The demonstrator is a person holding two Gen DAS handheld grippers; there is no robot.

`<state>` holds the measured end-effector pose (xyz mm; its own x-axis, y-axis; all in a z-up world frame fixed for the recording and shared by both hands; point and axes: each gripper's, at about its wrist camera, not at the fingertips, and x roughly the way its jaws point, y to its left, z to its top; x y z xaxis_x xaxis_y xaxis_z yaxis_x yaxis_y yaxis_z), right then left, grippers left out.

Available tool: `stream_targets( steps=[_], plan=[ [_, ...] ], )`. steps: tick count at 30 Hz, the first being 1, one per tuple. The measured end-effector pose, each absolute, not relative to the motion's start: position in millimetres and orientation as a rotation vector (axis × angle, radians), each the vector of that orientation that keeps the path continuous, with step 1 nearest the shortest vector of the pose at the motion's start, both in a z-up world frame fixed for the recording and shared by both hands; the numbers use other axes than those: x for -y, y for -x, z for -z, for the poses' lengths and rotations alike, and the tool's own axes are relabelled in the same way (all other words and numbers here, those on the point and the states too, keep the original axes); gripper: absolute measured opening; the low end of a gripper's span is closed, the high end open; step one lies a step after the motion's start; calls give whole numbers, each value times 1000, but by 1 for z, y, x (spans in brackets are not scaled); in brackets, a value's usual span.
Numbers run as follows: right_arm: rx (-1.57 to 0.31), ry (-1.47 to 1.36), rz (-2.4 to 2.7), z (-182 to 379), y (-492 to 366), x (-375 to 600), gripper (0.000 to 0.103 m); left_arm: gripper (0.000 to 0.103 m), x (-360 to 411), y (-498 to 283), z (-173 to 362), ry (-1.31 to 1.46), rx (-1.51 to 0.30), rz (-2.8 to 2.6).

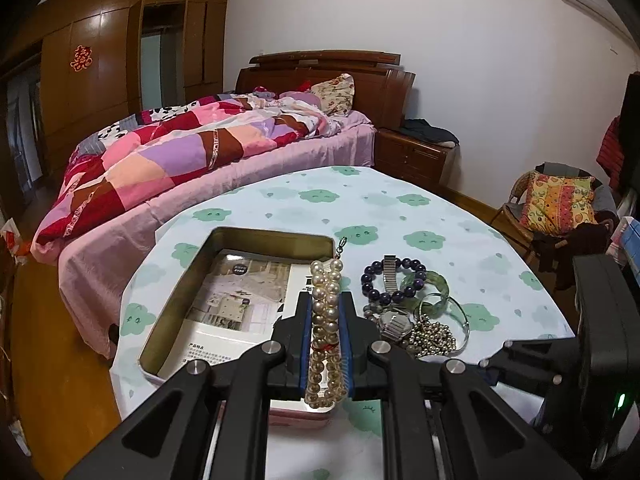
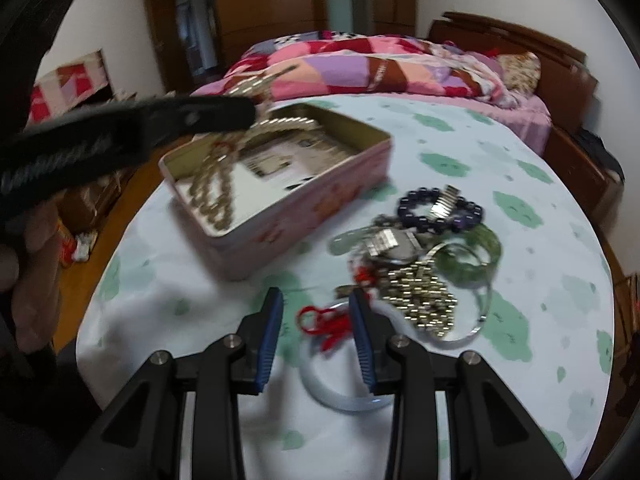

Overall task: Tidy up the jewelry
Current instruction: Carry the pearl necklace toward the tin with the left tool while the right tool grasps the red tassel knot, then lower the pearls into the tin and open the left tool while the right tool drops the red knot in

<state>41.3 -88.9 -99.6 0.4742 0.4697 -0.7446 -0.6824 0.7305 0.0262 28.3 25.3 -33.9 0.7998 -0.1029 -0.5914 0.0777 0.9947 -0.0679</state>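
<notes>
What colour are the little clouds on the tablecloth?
Green clouds on a pale tablecloth, clearest in the left wrist view.

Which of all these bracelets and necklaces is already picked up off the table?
The pearl strand, pinched in the left tool above the tin. The purple bead bracelet and the others lie in a heap.

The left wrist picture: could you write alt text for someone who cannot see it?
The left gripper is clamped on a doubled pearl necklace, held above the edge of an open tin box on a round table. To the right lie a dark bead bracelet, a watch and green bangles.
</notes>
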Motion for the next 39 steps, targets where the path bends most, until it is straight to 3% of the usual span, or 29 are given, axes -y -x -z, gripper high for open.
stream_targets(
  steps=[3,4,5,23,39],
  plan=[
    [-830,332,-700,107,-42,82,35,12,-28,-28,35,48,-640,94],
    [-838,335,-687,108,-43,83,28,12,-29,-28,36,50,-640,94],
    [-842,331,-682,108,-44,84,3,12,-30,-27,35,51,-640,95],
    [-622,156,-606,22,-52,130,2,12,-41,-27,27,64,-623,88],
    [-581,209,-653,3,-96,76,2,12,-78,-67,21,31,-630,39]
  ],
)
